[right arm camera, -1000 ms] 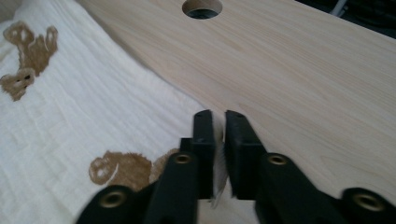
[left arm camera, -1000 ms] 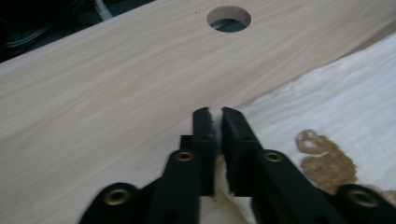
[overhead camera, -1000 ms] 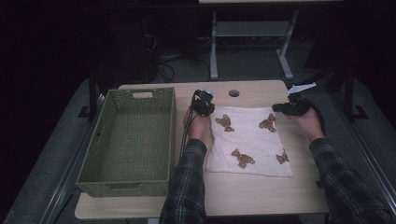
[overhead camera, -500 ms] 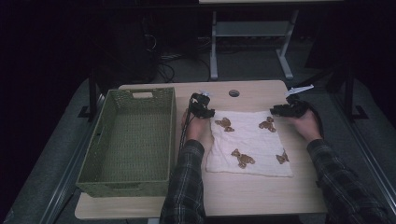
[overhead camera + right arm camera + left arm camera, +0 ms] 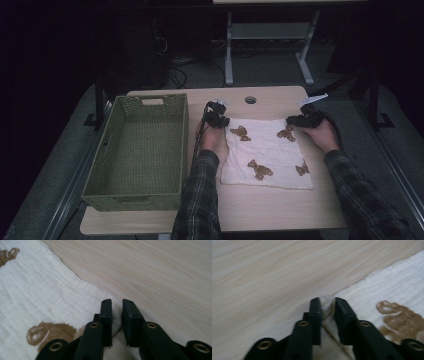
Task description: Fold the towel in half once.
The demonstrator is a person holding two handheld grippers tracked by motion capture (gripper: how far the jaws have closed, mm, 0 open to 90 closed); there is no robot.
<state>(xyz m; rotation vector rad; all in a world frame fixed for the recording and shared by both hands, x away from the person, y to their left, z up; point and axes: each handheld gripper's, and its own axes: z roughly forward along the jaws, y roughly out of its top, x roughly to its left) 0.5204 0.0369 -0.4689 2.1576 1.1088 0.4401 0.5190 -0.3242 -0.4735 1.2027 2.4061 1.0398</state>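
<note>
A white cloth (image 5: 265, 150) printed with brown bears lies flat on the wooden table (image 5: 270, 97). My left gripper (image 5: 218, 120) rests at the cloth's far left corner. In the left gripper view the jaws (image 5: 327, 302) have just been closing, and a bunched bit of the cloth (image 5: 392, 285) is pinched between them. My right gripper (image 5: 296, 120) sits at the far right corner. Its jaws (image 5: 117, 302) have also just been closing and stand nearly together on the corner of the cloth (image 5: 37, 295), with a thin fold between them.
A green woven basket (image 5: 184, 145) stands empty on the left part of the table, close to my left forearm. A round cable hole (image 5: 250, 100) lies in the tabletop beyond the cloth. Bare wood (image 5: 162, 272) runs past both far corners.
My right gripper has come down a little onto the far right corner of the cloth. The left gripper has hardly shifted. The cloth lies as before.
</note>
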